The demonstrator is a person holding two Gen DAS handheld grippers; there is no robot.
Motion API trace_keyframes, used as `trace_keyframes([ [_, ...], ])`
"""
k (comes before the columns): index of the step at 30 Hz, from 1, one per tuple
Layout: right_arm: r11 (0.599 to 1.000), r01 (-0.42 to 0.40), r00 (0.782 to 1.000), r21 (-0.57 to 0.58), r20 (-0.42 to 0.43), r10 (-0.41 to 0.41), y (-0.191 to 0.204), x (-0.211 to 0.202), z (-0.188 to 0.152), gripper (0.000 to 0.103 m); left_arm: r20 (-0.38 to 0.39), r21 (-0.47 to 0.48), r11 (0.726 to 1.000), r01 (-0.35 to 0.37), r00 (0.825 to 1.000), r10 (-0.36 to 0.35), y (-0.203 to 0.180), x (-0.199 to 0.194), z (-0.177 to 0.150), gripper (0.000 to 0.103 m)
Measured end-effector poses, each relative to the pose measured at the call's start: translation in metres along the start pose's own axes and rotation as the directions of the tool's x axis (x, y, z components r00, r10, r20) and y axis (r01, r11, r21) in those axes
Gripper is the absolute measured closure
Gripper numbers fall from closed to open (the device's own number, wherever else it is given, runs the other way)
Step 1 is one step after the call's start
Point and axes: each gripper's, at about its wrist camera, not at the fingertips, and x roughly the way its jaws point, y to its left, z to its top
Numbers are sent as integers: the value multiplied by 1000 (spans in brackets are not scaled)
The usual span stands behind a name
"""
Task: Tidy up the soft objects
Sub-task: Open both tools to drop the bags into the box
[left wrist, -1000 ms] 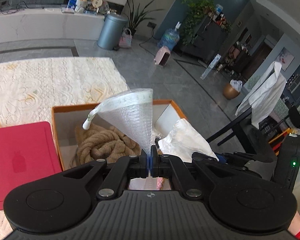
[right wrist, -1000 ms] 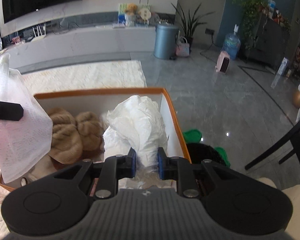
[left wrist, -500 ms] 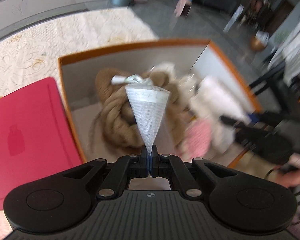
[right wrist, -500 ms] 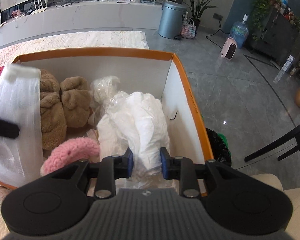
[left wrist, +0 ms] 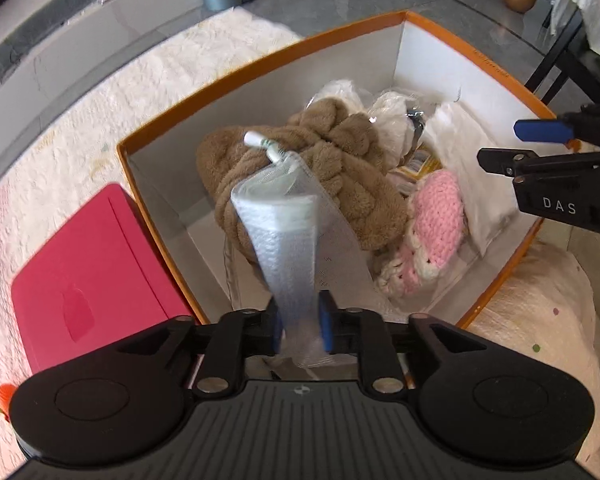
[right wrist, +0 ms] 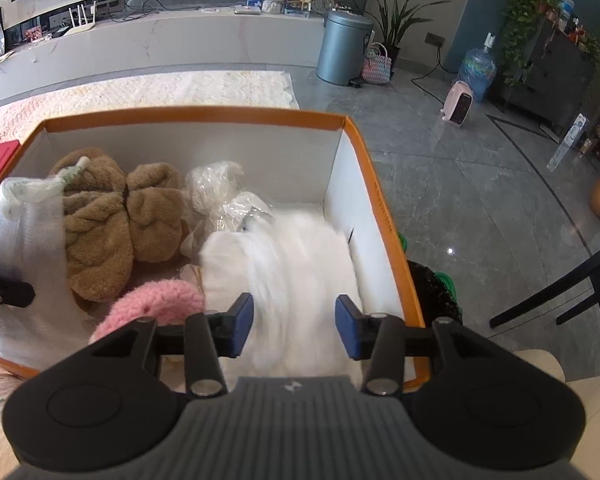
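Note:
An orange-rimmed box (left wrist: 260,64) holds a brown plush bundle (left wrist: 320,176), a pink knitted piece (left wrist: 440,216) and clear-wrapped items. My left gripper (left wrist: 300,328) points down over the box's near left side. Its jaws are opening, and a white mesh bag (left wrist: 284,232) hangs blurred between them, loose from the pads. My right gripper (right wrist: 296,328) hovers over the box's right side, its jaws opening too. A crumpled white plastic bag (right wrist: 296,272) lies blurred between and below the pads, resting in the box. The right gripper (left wrist: 512,146) also shows in the left wrist view.
A red lid (left wrist: 92,280) lies left of the box on a cream lace cloth (left wrist: 60,152). Black netting and something green (right wrist: 432,288) sit just outside the box's right wall. A black chair leg (right wrist: 548,292) and a grey bin (right wrist: 344,48) stand on the tiled floor.
Both grippers' jaws have parted. The left gripper tipped downward and sank over the box with the mesh bag, which now slips free. The white plastic bag has dropped from the right pads into the box.

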Motion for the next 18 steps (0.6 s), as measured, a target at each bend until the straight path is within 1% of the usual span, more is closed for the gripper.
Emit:
trace_keyframes([
  [1,1000,5,1000,-3,8,-5,1,-3,0,50,17,9,1000,-6,1000,6,-1,-3,-1,59],
  [2,1000,8,1000,-7,15,-8,2,-6,1,48,37,15,1000,-11,999,10,-3,-7,-3,48],
  [3,1000,10,1000,-8,25,-10,2,-9,1,44,61,17,1000,-10,998,9,-3,-11,-4,42],
  [6,1000,8,999,-14,42,-8,6,-19,2,43,111,10,1000,8,994,-9,-2,-23,-7,34],
  [8,1000,7,999,-20,53,-6,9,-27,1,43,152,1,1000,12,988,-12,-1,-33,-8,33],
  [11,1000,2,997,-21,73,0,14,-38,2,43,218,-25,999,29,976,-23,4,-49,-14,31],
  [12,1000,0,997,-22,81,2,16,-42,2,42,242,-38,998,39,970,-29,6,-55,-16,30],
  [13,1000,0,996,-23,90,2,18,-46,2,37,266,-47,998,52,963,-38,8,-59,-18,30],
  [15,1000,-5,993,-25,115,8,24,-55,1,31,317,-65,995,77,947,-53,12,-67,-23,29],
  [17,1000,-12,991,-25,136,15,30,-65,-1,31,386,-77,992,101,920,-63,14,-76,-32,28],
  [18,1000,-16,989,-21,146,19,34,-70,-1,30,410,-84,991,106,910,-62,15,-80,-38,26],
])
